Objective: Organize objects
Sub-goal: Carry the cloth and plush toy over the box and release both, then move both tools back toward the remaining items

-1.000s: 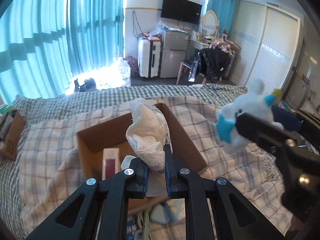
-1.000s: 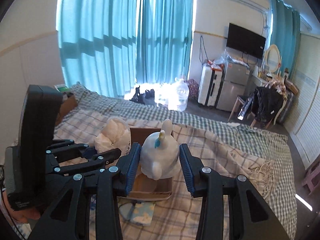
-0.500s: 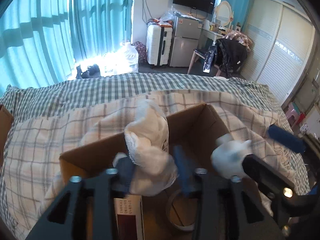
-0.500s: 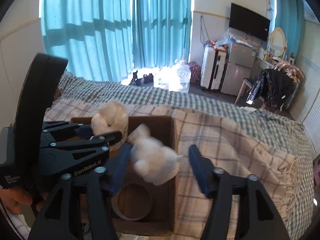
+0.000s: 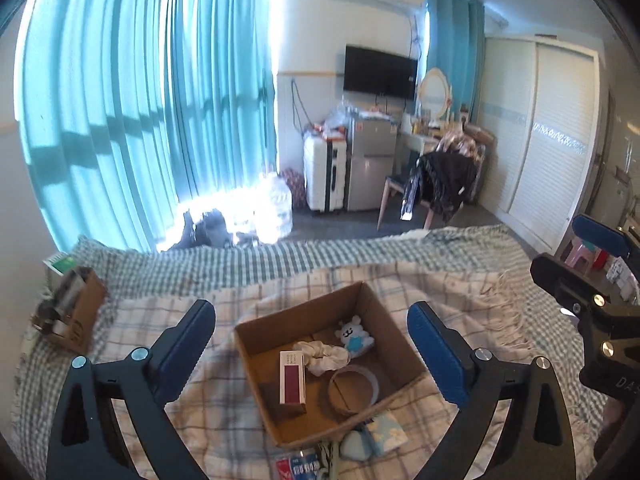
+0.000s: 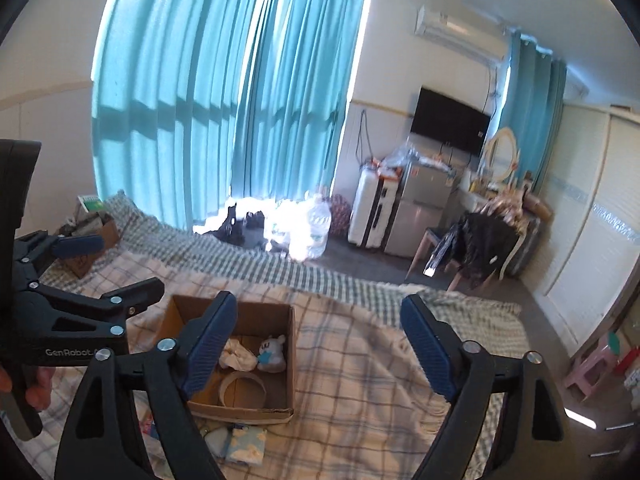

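left wrist view: the left gripper [image 5: 311, 326] has its jaws spread wide and opening, nothing between the pads, and it hangs above the open cardboard box [image 5: 404, 346] sitting on the plaid blanket [image 5: 460, 292] on the bed. inside the box: the white plush toy [image 5: 354, 338] with a blue belly sits by the far wall, the white lace cloth [image 5: 324, 354] lies bunched just beside it, touching it i think, a small white and maroon carton [image 5: 293, 378] lies toward the left side, and a roll of tape [image 5: 354, 386] lies at the near right. a few small packets lie on the blanket right at the box's near edge. a second, smaller cardboard box [image 5: 74, 316] sits near the left edge of the bed. the right gripper [image 5: 576, 258] pokes in from the right, off the box's right side.

right wrist view: the right gripper [image 6: 318, 346] is spread too, jaws opening, empty, hanging over the blanket [image 6: 360, 360] with its left finger across the box [image 6: 291, 344]. the plush [image 6: 271, 354] and the cloth [image 6: 238, 356] lie side by side in the box, tape roll [image 6: 244, 390] nearer. the left gripper [image 6: 120, 268] and a hand [image 6: 38, 388] on its handle show at the left.
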The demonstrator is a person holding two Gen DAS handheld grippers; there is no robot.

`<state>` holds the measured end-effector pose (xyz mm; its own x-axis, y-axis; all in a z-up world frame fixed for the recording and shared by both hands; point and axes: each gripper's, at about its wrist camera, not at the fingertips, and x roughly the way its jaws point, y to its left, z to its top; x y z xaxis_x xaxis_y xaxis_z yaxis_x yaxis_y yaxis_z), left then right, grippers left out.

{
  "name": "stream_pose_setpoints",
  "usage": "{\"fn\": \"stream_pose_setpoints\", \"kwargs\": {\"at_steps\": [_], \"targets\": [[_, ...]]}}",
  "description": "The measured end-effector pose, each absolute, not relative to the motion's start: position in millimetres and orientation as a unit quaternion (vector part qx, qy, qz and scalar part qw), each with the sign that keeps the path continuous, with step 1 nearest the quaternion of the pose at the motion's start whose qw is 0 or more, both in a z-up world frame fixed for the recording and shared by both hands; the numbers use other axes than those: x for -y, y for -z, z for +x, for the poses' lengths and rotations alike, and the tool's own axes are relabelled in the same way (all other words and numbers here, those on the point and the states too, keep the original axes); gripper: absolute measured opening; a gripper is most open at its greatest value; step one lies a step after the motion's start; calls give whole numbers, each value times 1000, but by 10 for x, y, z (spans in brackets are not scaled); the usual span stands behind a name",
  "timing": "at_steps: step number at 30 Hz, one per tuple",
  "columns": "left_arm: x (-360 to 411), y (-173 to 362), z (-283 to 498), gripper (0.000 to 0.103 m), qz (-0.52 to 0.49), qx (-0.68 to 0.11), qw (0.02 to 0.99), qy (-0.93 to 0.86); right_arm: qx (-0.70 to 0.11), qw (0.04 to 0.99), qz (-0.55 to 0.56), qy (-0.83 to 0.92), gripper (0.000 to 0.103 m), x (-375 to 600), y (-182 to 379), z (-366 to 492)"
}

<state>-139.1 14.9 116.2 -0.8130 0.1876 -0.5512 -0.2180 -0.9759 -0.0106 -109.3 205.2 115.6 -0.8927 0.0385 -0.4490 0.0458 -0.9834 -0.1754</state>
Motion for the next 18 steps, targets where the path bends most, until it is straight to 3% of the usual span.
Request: {"fn": "stream_pose_setpoints", "kwargs": {"at_steps": [6, 11, 18], "targets": [[-39, -1567, -596, 103, -272, -18, 122, -954, -95, -7, 172, 981, 103, -1933, -1683, -334], [23, -1627, -140, 103, -259, -31, 97, -960, -100, 12, 150, 984, 103, -1866, -1794, 199], [206, -1211, 453, 103, -203, -37, 29, -978, -123, 58, 153, 979, 103, -1959, -1507, 803]]}}
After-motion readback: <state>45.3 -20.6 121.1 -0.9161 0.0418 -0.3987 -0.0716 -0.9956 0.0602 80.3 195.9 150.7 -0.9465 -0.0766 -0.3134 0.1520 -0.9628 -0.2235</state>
